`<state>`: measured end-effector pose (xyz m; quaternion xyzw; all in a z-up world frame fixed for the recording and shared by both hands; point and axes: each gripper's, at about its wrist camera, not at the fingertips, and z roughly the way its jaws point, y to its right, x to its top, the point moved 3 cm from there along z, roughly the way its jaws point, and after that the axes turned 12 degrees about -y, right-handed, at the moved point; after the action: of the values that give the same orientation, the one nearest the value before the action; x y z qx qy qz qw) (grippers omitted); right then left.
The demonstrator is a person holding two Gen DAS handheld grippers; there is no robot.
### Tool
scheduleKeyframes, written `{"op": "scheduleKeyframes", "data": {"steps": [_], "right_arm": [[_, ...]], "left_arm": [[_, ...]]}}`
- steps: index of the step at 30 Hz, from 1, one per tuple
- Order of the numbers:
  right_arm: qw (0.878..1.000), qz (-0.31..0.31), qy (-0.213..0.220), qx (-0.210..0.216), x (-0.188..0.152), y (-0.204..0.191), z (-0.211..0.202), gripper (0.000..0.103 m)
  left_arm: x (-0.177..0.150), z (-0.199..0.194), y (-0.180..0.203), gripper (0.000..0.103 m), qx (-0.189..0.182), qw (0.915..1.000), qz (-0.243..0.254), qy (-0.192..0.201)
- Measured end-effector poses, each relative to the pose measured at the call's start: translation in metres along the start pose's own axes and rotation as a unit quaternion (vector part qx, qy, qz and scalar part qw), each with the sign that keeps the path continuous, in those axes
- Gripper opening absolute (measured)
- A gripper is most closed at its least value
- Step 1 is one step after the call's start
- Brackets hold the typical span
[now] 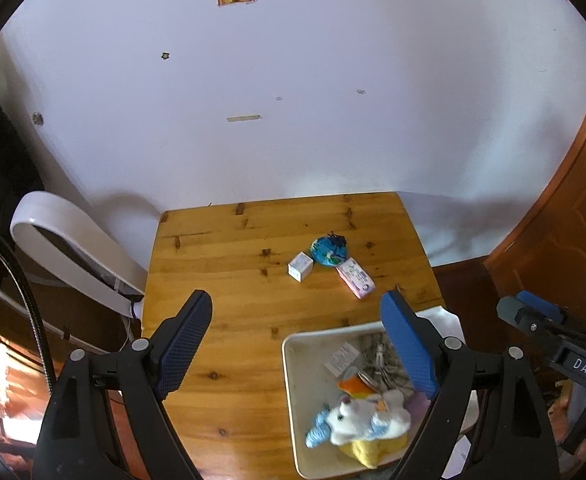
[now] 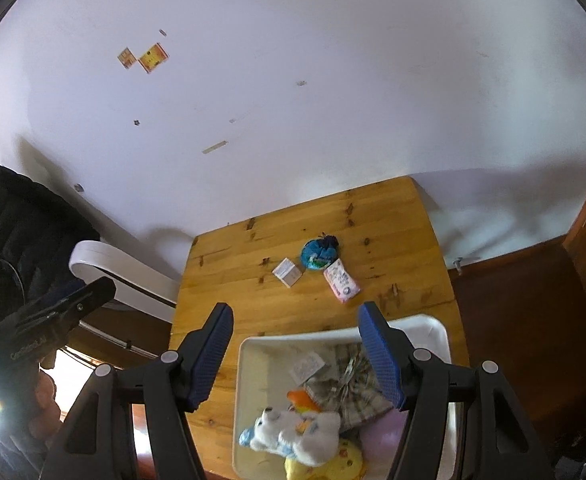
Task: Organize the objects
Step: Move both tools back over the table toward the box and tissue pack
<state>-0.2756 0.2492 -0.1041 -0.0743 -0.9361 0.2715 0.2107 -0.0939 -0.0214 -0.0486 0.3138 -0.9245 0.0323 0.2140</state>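
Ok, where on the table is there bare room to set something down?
Bare wood: the left half of the table, from the wall edge down past the white bin. Crowded: the small box, blue ball and pink packet, and the full bin.

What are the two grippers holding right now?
Nothing. The left gripper and the right gripper are both open and empty, above the table and white bin.

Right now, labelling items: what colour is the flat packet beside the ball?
Pink packet, clearest in left wrist view.
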Motion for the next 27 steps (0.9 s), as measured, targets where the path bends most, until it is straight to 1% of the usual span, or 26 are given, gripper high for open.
{"op": "scheduleKeyframes", "data": {"steps": [5,6,7,12,17,22,27], "right_arm": [[0.999,-0.002,-0.025,-0.026,0.025,0.003,0.035,0.066],[0.999,0.014,-0.025,-0.031,0.030,0.004,0.043,0.066],[0.999,0.014,-0.031,-0.039,0.035,0.006,0.052,0.066],[0.996,0.019,-0.058,-0.065,0.055,0.017,0.093,0.066],[0.993,0.018,-0.087,-0.082,0.066,0.027,0.133,0.066],[0.986,0.014,-0.129,-0.103,0.074,0.038,0.182,0.066],[0.979,0.007,-0.167,-0.114,0.076,0.047,0.227,0.066]], "left_arm": [[0.022,0.032,-0.002,0.088,0.012,0.9998,0.006,-0.016],[0.027,0.041,-0.002,0.088,0.015,0.9996,0.010,-0.022],[0.031,0.050,-0.002,0.088,0.017,0.9994,0.011,-0.027],[0.053,0.093,0.000,0.088,0.017,0.9983,0.025,-0.051],[0.069,0.135,0.002,0.088,0.018,0.9967,0.036,-0.071],[0.081,0.181,0.004,0.088,0.016,0.9938,0.047,-0.100],[0.088,0.226,0.004,0.088,0.020,0.9901,0.059,-0.126]]}}
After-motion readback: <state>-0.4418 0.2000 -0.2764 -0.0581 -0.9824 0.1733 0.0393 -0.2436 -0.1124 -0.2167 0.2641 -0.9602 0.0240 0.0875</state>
